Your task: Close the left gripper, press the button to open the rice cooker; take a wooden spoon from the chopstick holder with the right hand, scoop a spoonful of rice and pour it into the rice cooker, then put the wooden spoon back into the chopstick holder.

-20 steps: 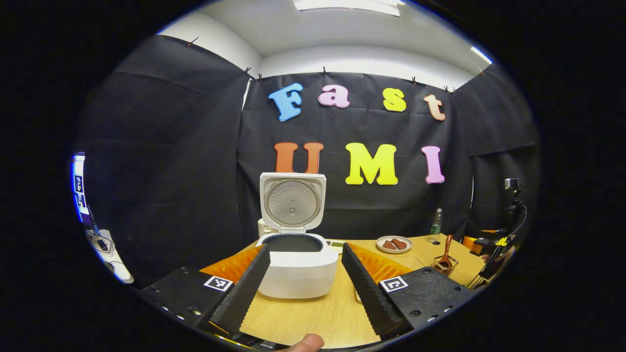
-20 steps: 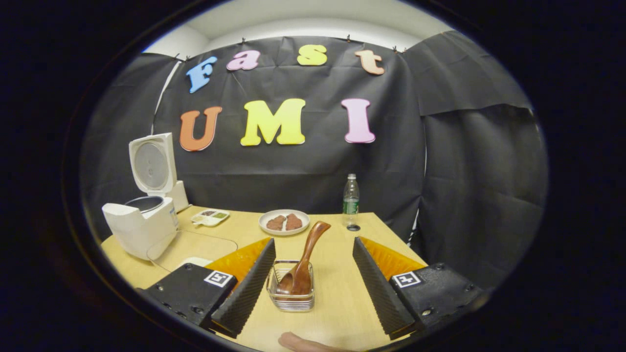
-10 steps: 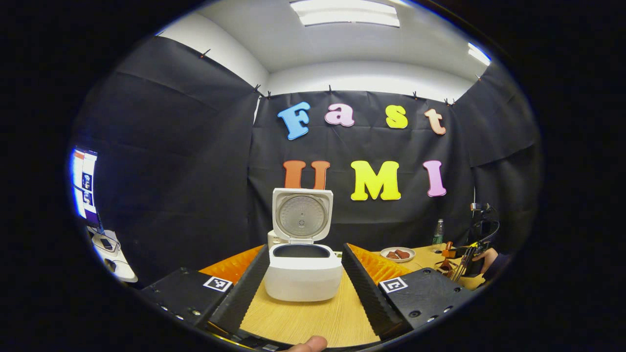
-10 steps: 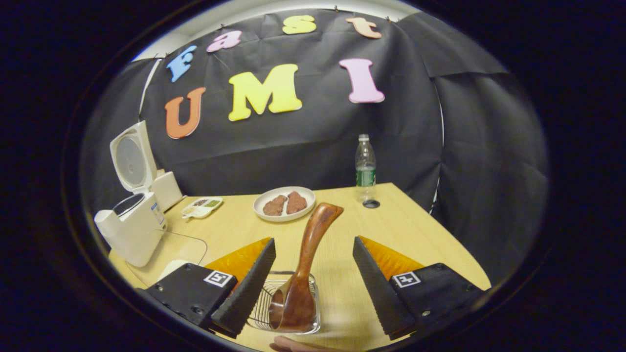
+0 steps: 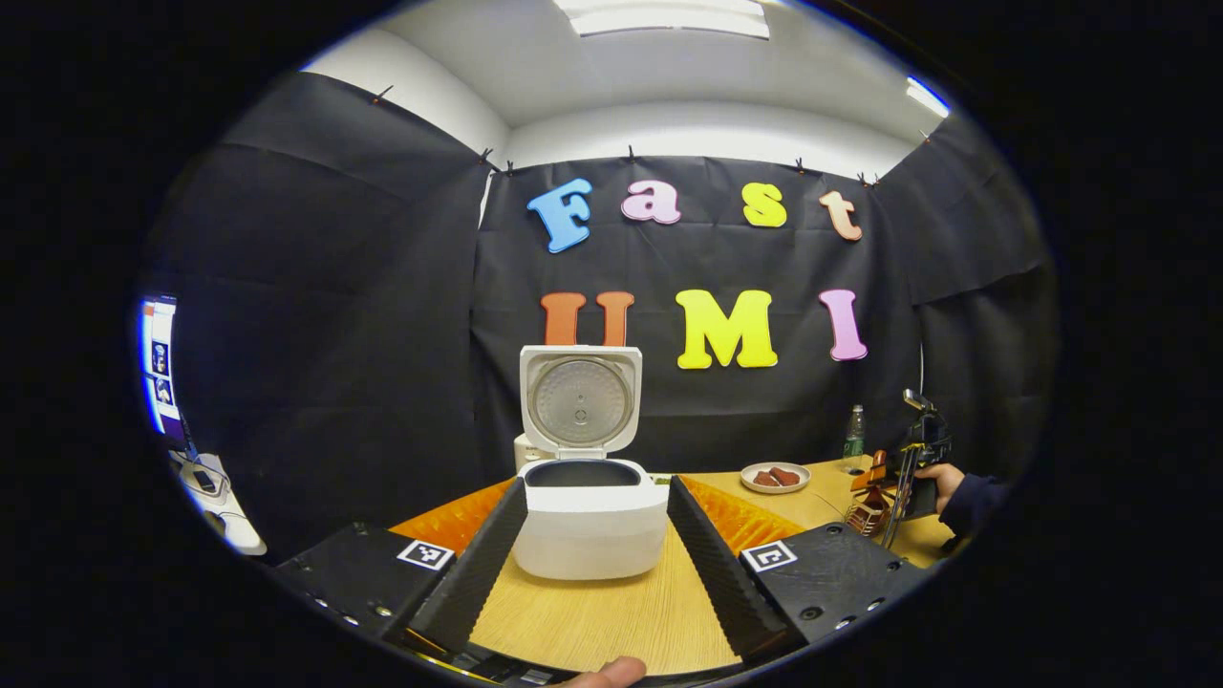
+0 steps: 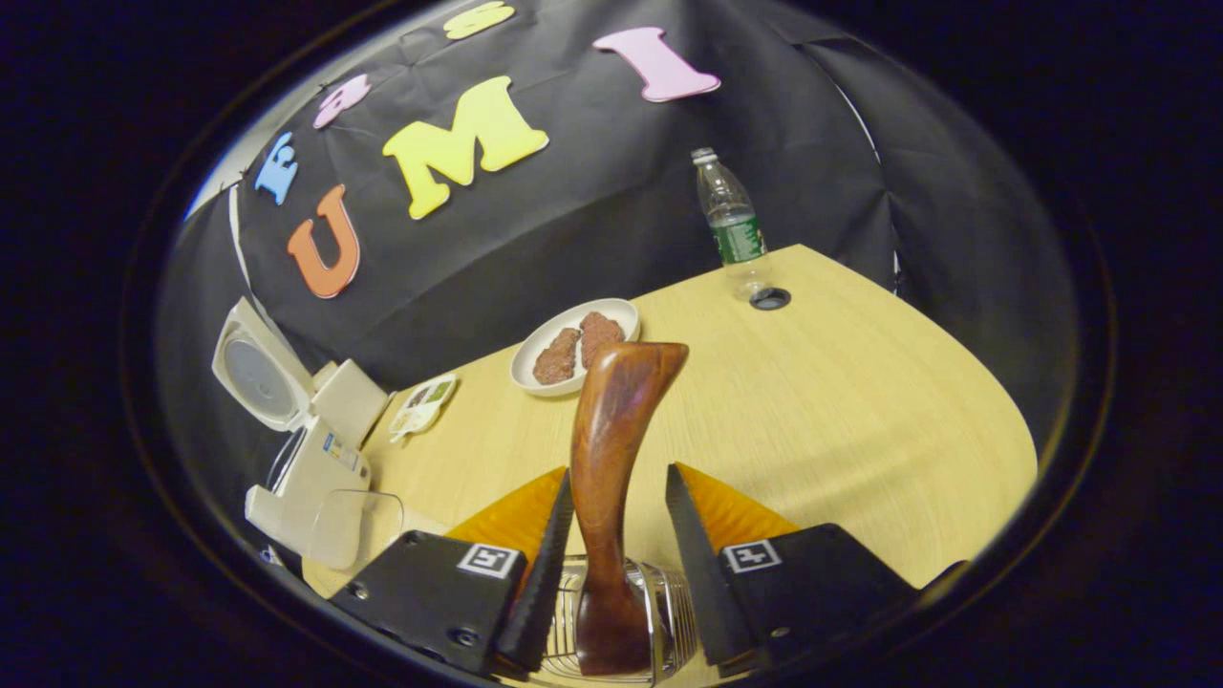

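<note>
On the pale wooden table [image 6: 841,401], the right gripper [image 6: 619,573], jaws spread either side of the brown wooden spoon's handle [image 6: 611,430] above the wire chopstick holder [image 6: 659,612], should pinch squarely, then lift straight up, while the left gripper [image 5: 592,573] waits open before the lid-up white rice cooker [image 5: 588,516].

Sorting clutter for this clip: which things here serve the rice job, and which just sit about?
Job: rice cooker, lid up; wooden spoon; wire chopstick holder; right gripper around the spoon's handle.
Lying about: plate of meat; water bottle; small sauce tray.

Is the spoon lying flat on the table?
No, the spoon stands upright in the wire holder, between the right gripper's fingers.
</note>
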